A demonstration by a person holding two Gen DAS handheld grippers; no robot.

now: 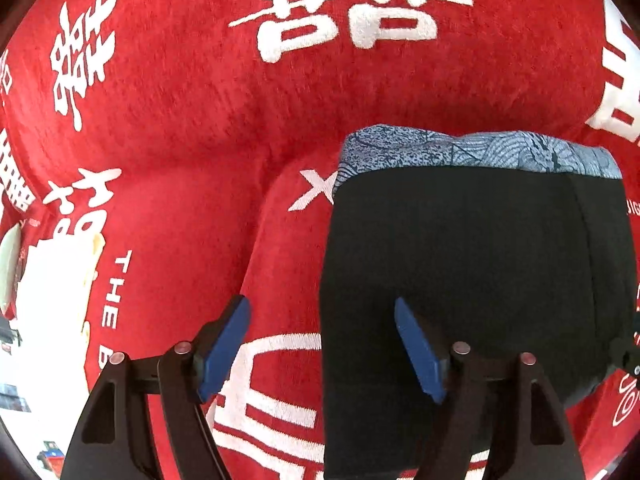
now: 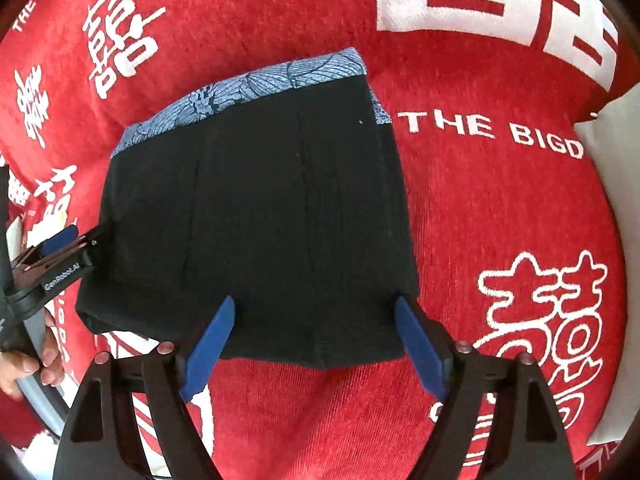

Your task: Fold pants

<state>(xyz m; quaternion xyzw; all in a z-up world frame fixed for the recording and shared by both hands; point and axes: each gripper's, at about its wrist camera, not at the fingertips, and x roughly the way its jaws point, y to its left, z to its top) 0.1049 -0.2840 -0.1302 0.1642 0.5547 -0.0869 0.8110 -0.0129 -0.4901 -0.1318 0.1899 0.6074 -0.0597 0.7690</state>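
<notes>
The pants [image 2: 256, 208] are black with a blue patterned waistband [image 2: 248, 84] and lie folded into a compact rectangle on the red cloth. In the left wrist view the pants [image 1: 472, 264] fill the right half, with the waistband [image 1: 472, 148] at the far end. My left gripper [image 1: 322, 348] is open and empty above the pants' left edge; it also shows at the left of the right wrist view [image 2: 64, 244]. My right gripper [image 2: 312, 344] is open and empty over the pants' near edge.
A red cloth [image 1: 192, 128] with white characters and the words "THE BIGD" [image 2: 492, 132] covers the surface. White material [image 1: 52, 280] lies at the left edge, and a white patch [image 2: 616, 128] at the right. A hand [image 2: 36, 356] holds the left gripper.
</notes>
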